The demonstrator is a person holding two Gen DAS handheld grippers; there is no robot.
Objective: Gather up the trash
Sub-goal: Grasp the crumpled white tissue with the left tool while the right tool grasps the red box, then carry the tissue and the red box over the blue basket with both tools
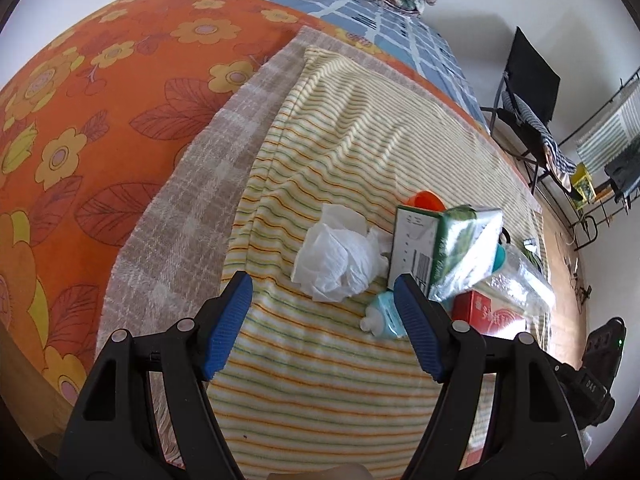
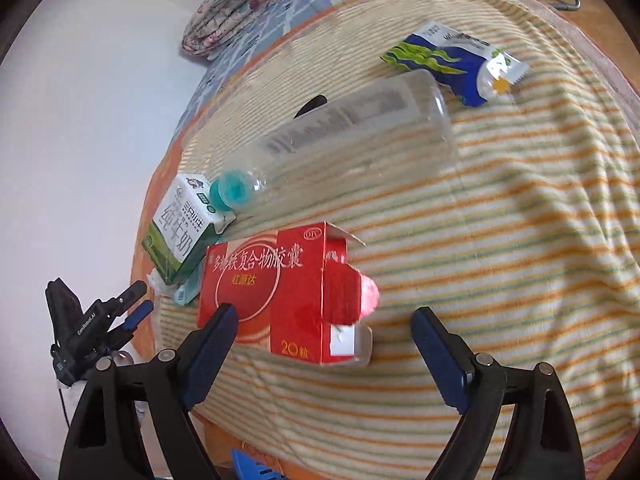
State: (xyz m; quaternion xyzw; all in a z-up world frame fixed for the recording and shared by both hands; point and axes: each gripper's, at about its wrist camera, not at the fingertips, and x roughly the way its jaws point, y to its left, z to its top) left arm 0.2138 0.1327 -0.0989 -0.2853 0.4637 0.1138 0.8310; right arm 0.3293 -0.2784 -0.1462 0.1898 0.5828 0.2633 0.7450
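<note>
Striped in yellow, orange and green, the blanket [image 2: 500, 240] spread over the bed carries all the litter in front of me. Nearest to my right gripper [image 2: 324, 316], whose blue-padded jaws stand wide apart with nothing between them, lies the red medicine box [image 2: 276, 292], its end flaps hanging open, just ahead of the fingertips. My left gripper [image 1: 322, 284] is spread just as wide and empty, hovering over bare blanket; close beyond its right finger sits a small pale-blue bottle [image 1: 384, 314], and just past that the crumpled white tissue [image 1: 340, 258]. Behind the red box stands the green-and-white milk carton [image 2: 180, 232], tilted, with the clear plastic bottle [image 2: 352, 140] lying on its side beside it, its teal cap touching the carton's top. Farther out on the blanket rests the blue-and-green snack wrapper [image 2: 452, 62], well apart from the rest. At the far end of the bed a folded floral quilt [image 2: 236, 4] lies against the white wall.
</note>
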